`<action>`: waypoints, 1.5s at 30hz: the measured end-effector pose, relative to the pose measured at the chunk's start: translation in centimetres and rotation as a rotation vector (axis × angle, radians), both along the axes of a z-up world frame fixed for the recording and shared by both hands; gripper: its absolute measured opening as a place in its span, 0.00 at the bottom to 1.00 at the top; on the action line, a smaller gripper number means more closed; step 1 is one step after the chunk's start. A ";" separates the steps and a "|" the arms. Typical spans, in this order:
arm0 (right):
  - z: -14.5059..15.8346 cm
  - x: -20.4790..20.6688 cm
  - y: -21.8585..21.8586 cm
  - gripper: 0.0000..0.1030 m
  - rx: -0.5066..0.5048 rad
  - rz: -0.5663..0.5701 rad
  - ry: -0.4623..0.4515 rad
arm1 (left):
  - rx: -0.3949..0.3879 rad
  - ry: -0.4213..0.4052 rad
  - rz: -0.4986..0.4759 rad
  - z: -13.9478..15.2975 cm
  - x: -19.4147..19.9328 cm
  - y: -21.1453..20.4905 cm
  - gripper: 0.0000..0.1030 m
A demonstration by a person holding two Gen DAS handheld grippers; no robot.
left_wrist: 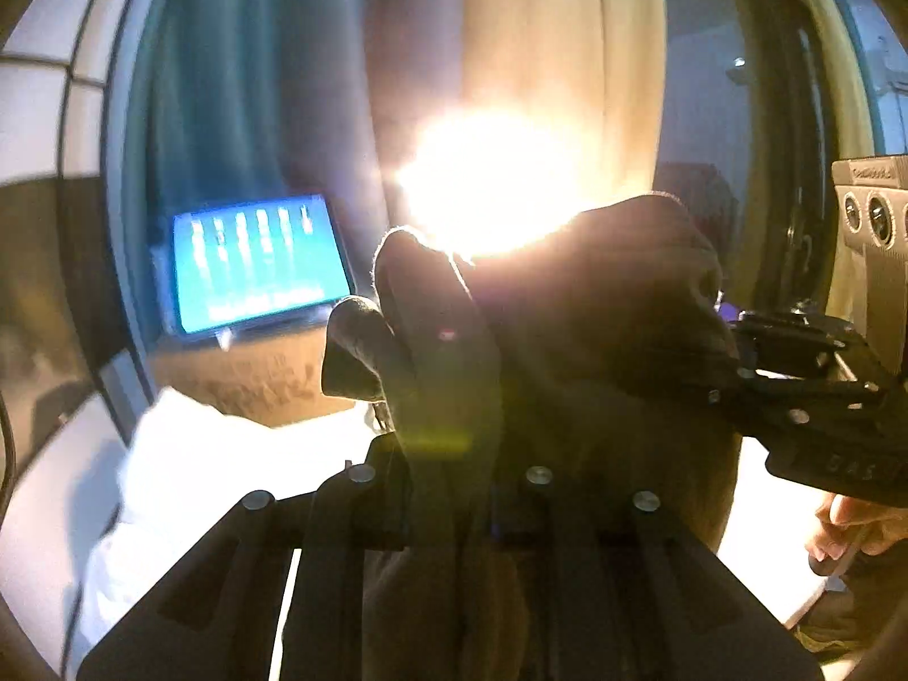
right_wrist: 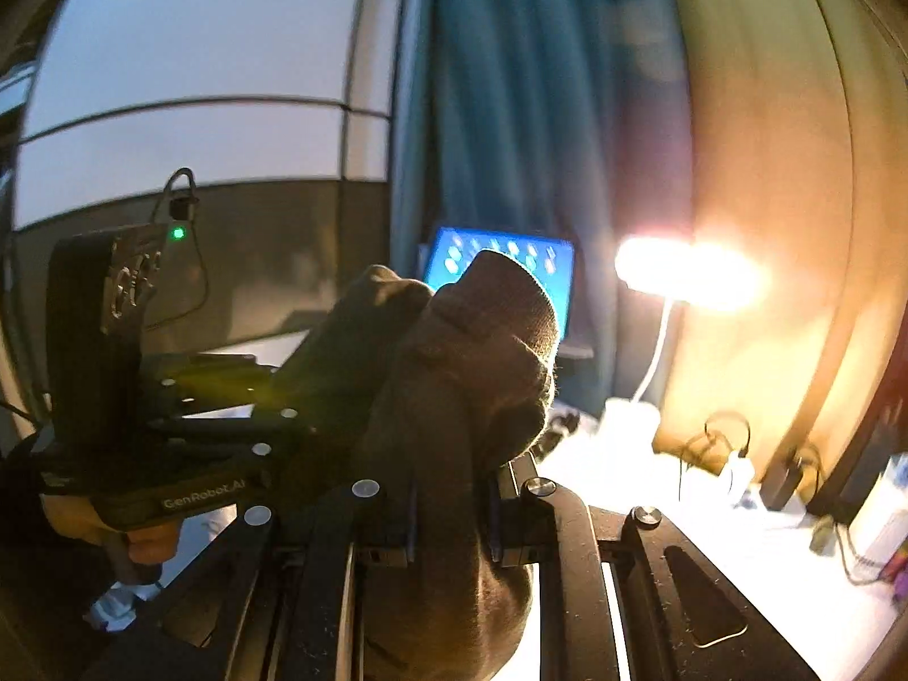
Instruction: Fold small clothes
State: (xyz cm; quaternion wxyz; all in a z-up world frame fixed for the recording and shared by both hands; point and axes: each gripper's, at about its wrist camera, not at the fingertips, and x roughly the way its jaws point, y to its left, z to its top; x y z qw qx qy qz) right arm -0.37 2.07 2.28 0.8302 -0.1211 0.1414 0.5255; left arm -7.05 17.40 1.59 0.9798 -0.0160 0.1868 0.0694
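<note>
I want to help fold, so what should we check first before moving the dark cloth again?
1. Left gripper pinching the dark cloth: ok.
2. Right gripper pinching the same cloth: ok.
3. Cloth lifted off the white surface: ok.
4. Cloth spread flat for folding: not ok, it is bunched between the grippers.
5. Lamp away from the cloth: cannot tell.
6. Cloth edges lined up: cannot tell, glare and shadow hide them.

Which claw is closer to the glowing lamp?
Right. The right claw grips the dark cloth, with the lamp off to its right. The left claw grips the cloth's other side, farther from the lamp.
</note>
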 end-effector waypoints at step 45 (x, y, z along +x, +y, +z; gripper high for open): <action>-15.4 17.9 1.3 0.69 -0.250 -0.331 0.376 | -0.087 0.352 0.127 -7.9 10.0 4.7 0.58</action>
